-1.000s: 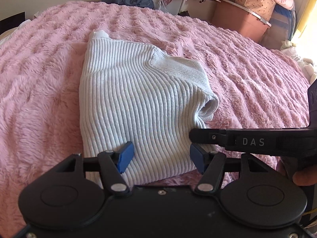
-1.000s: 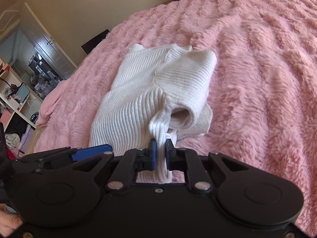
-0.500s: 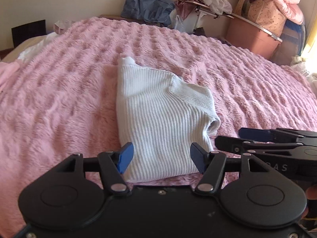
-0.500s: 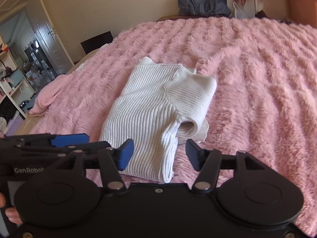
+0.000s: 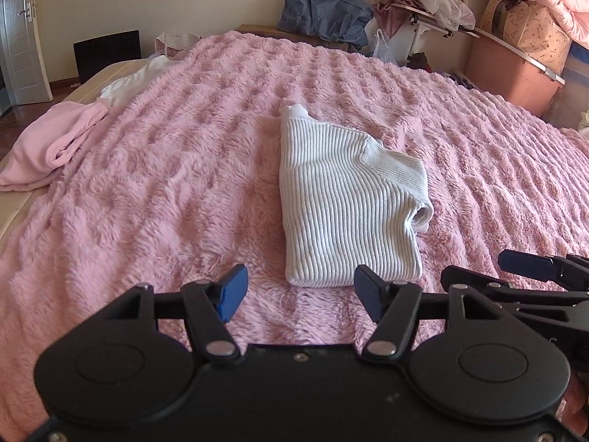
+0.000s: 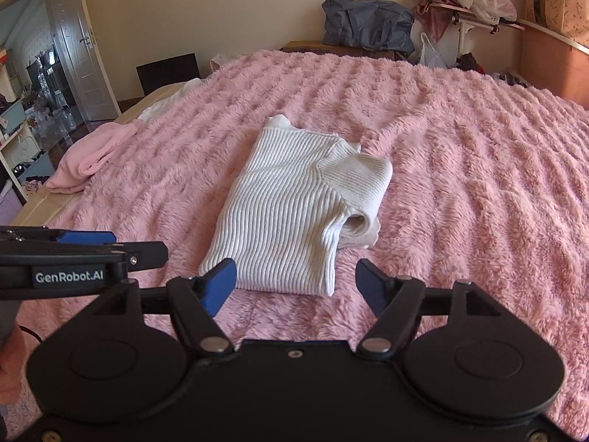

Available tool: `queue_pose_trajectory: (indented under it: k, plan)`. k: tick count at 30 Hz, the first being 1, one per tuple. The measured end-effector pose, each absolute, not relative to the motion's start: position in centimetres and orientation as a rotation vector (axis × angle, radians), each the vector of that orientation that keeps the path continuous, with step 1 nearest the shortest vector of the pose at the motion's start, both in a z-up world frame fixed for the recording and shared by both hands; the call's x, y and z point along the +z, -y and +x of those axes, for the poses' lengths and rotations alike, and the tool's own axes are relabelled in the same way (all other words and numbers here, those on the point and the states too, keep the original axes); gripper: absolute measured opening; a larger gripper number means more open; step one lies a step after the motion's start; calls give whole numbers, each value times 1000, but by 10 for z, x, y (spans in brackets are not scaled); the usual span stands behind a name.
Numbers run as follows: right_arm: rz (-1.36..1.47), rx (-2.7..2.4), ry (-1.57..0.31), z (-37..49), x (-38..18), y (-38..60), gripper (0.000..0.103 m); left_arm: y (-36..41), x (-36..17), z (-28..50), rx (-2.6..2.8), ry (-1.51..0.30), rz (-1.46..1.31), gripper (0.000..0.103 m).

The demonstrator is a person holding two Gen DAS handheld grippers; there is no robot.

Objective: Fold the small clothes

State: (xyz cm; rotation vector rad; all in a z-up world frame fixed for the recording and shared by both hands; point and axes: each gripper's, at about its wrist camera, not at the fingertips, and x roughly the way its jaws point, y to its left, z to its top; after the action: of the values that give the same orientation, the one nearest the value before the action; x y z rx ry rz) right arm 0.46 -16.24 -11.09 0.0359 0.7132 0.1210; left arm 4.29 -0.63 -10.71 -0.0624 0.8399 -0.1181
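A white ribbed sweater lies folded into a long rectangle on the pink fluffy bedspread, one sleeve tucked on top at its right. My left gripper hovers open above the bedspread, just short of the sweater's near edge, nothing between its blue pads. My right gripper is still opening, its jaws wide apart and nothing between them, raised off the sweater's near end. Each gripper shows at the edge of the other's view: the right gripper and the left gripper.
A pink garment and a white cloth lie at the bed's left edge. Behind the bed stand a blue-grey bag, a clothes-laden rack, a pink storage bin and bedding. A door stands open at the left.
The right gripper let go of the sweater's hem and opened. Both grippers rose and drew back from the sweater, which now lies farther off and smaller in both views.
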Motion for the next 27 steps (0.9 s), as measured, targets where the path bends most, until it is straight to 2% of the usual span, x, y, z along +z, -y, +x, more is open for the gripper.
queue_pose_trajectory:
  k: [15, 27]
  plan:
    - [8, 96, -752, -33, -107, 150, 75, 18, -102, -2, -75, -889, -26, 68]
    - [26, 81, -764, -33, -111, 157, 77, 20, -106, 7, -76, -910, -20, 69]
